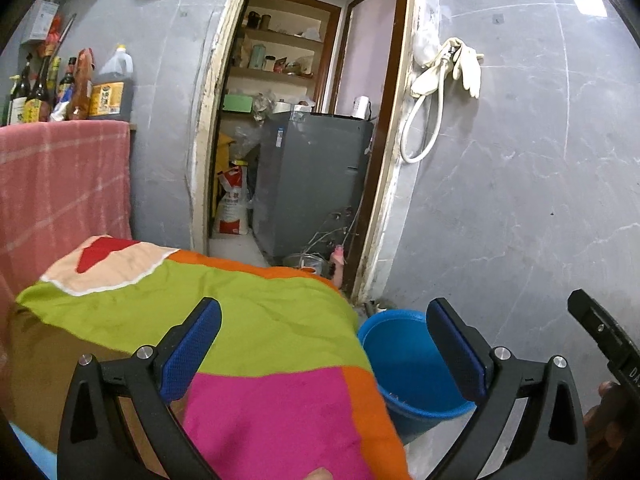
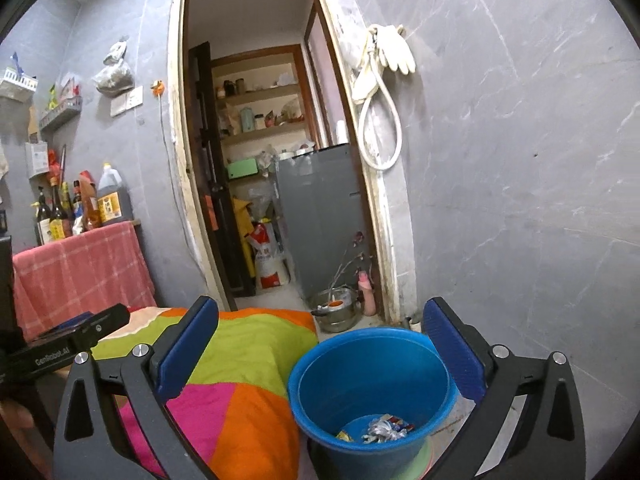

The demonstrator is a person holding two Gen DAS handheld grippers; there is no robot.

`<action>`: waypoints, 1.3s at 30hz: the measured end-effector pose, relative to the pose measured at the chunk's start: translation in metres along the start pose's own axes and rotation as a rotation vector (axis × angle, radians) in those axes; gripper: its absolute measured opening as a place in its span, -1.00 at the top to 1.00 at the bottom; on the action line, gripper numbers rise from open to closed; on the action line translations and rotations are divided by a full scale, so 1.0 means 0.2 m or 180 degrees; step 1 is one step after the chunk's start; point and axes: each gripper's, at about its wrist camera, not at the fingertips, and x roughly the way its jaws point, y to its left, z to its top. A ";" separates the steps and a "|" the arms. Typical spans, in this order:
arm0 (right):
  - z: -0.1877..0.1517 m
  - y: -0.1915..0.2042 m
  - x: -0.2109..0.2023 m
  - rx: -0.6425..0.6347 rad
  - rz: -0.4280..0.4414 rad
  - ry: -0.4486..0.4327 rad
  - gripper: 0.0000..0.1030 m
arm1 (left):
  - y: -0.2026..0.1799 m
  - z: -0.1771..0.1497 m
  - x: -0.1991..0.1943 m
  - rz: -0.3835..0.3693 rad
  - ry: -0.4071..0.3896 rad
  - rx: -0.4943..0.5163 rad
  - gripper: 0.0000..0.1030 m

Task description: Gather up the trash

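A blue bucket [image 2: 372, 392] stands on the floor to the right of a table under a bright patchwork cloth [image 2: 248, 356]. Crumpled wrappers [image 2: 380, 428] lie at its bottom. My right gripper [image 2: 320, 344] is open and empty, held above the bucket's rim and the cloth's edge. My left gripper [image 1: 324, 344] is open and empty over the cloth [image 1: 240, 320], with the bucket [image 1: 408, 364] under its right finger. The left gripper's body [image 2: 60, 344] shows at the left of the right wrist view.
A doorway [image 2: 260, 160] ahead opens onto a storeroom with a grey fridge [image 2: 320, 220] and shelves. A metal pot [image 2: 336, 312] sits on the floor by the door. Bottles [image 2: 80, 208] stand on a pink-covered counter [image 2: 80, 268] at left. Grey tiled wall at right.
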 end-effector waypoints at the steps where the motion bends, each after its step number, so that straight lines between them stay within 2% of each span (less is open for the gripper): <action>1: 0.00 0.01 -0.03 0.0002 -0.0016 -0.0030 -1.00 | 0.00 -0.01 -0.03 0.0010 -0.0009 0.0015 -0.95; 15: -0.12 0.16 -0.36 -0.0021 -0.0235 -0.0085 -1.00 | 0.09 -0.17 -0.36 0.0106 -0.0086 0.0026 -0.95; 29: -0.21 0.27 -0.50 -0.0199 -0.0336 -0.0147 -1.00 | 0.14 -0.30 -0.55 0.0228 -0.0128 0.0041 -0.96; 39: -0.31 0.31 -0.55 -0.0252 -0.0391 -0.0154 -1.00 | 0.12 -0.38 -0.62 0.0212 -0.0216 0.0104 -0.96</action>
